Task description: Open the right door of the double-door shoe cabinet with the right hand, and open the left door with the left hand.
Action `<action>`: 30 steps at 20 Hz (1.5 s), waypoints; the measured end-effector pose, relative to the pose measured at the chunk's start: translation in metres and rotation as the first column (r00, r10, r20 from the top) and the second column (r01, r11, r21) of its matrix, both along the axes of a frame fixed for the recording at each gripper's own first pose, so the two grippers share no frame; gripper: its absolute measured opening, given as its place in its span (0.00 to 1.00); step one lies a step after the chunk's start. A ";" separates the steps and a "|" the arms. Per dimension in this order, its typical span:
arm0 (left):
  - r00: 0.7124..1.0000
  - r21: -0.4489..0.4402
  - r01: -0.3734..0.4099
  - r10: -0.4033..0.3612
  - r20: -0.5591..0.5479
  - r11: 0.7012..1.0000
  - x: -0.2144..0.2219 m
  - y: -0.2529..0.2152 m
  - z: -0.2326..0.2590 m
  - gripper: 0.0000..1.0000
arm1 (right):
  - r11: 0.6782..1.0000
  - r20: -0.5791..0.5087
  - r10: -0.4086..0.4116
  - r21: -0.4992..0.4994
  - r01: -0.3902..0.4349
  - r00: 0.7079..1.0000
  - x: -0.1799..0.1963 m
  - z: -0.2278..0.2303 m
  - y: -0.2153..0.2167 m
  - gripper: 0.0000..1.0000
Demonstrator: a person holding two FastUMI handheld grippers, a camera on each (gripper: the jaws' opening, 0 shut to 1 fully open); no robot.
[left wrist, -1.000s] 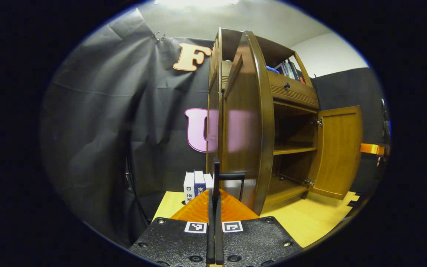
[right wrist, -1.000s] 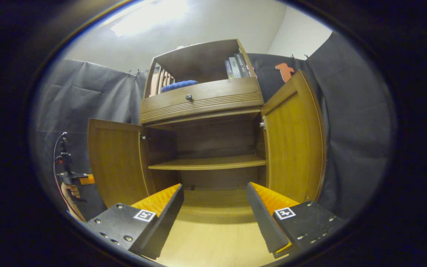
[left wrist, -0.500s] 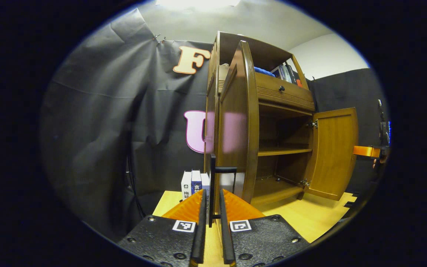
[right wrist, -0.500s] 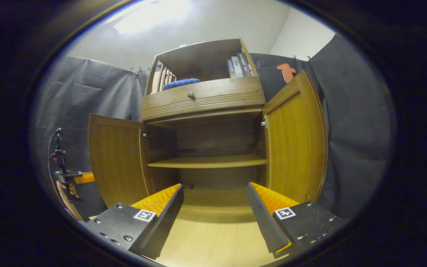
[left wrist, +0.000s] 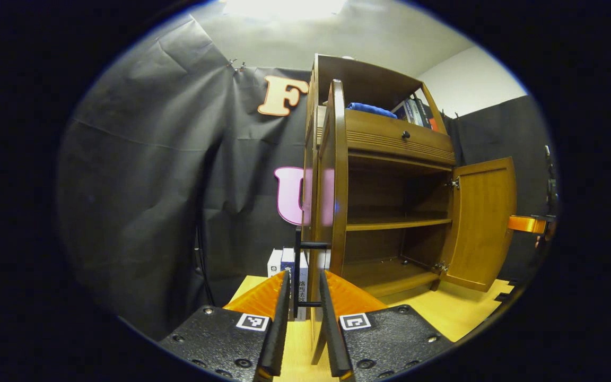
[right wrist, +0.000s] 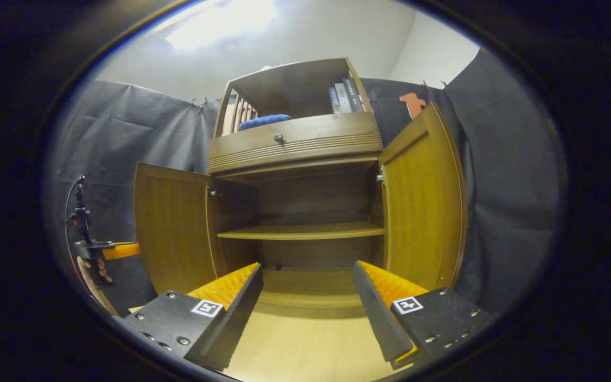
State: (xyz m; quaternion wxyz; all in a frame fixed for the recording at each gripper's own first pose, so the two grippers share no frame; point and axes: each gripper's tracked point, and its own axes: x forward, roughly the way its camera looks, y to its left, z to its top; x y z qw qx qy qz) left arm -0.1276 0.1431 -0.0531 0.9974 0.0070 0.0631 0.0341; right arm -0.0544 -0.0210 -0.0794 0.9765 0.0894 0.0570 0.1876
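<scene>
Both doors of the shoe cabinet (right wrist: 295,154) stand open. In the right gripper view, the left door (right wrist: 170,228) is swung outward toward the left side and the right door (right wrist: 422,201) toward the right side, exposing one inner shelf (right wrist: 300,232) and the cabinet floor. A drawer with a round knob (right wrist: 279,138) lies above the opening; a blue cloth (right wrist: 264,121) and upright books (right wrist: 345,95) occupy the open top compartment. The cabinet rests on a light wooden floor (right wrist: 305,350).

The right tongs (right wrist: 305,302) are spread wide, holding nothing, well apart from both doors and aimed at the cabinet's lower compartment.

In the left gripper view, the left door (left wrist: 332,175) appears edge-on, with its dark bar handle (left wrist: 299,273) lying between the fingers of the left tongs (left wrist: 303,318). The fingers are parted slightly, with a narrow gap on either side of the handle; contact with it cannot be told. Small boxes (left wrist: 284,262) stand on the floor beyond the handle, against the wall cloth. The right door (left wrist: 483,223) stands open at the far side.

The left gripper, held by a hand (right wrist: 93,268), also appears at the left edge of the right gripper view, beside the left door's outer face.
</scene>
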 end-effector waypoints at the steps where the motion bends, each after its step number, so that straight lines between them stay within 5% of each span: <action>1: 1.000 0.002 0.005 -0.005 0.006 1.000 -0.001 -0.005 0.004 0.32 | 1.000 0.002 -0.014 -0.002 0.014 1.000 -0.004 -0.006 0.001 1.00; 6: 0.999 0.025 -0.030 0.030 0.026 0.999 -0.006 -0.019 0.019 0.45 | 0.999 0.029 -0.027 0.028 0.027 0.999 -0.008 0.004 -0.004 1.00; 7: 0.999 0.024 -0.035 0.034 0.034 0.999 -0.005 -0.026 0.024 0.55 | 0.999 0.033 -0.029 0.032 0.028 0.999 -0.009 0.005 -0.006 1.00; 11: 0.999 0.030 -0.029 0.028 0.031 0.999 0.003 -0.054 0.032 0.51 | 0.997 0.042 -0.051 0.055 0.049 0.998 -0.006 0.009 -0.013 1.00; 15: 0.999 0.048 -0.014 0.012 0.034 0.999 0.012 -0.090 0.036 0.80 | 0.996 0.037 -0.085 0.040 0.083 0.996 -0.002 0.011 -0.025 1.00; 17: 0.999 0.052 0.019 -0.020 0.035 0.998 0.022 -0.112 0.039 0.80 | 0.995 0.037 -0.094 0.043 0.092 0.995 -0.001 0.014 -0.027 1.00; 20: 0.999 0.071 0.008 -0.011 0.050 0.997 0.041 -0.128 0.042 0.97 | 0.994 0.042 -0.105 0.030 0.104 0.994 0.002 0.016 -0.030 1.00; 30: 0.996 0.087 0.059 -0.065 0.062 0.994 0.103 -0.202 0.042 0.99 | 0.993 0.021 -0.100 -0.064 0.101 0.995 0.035 0.019 -0.010 1.00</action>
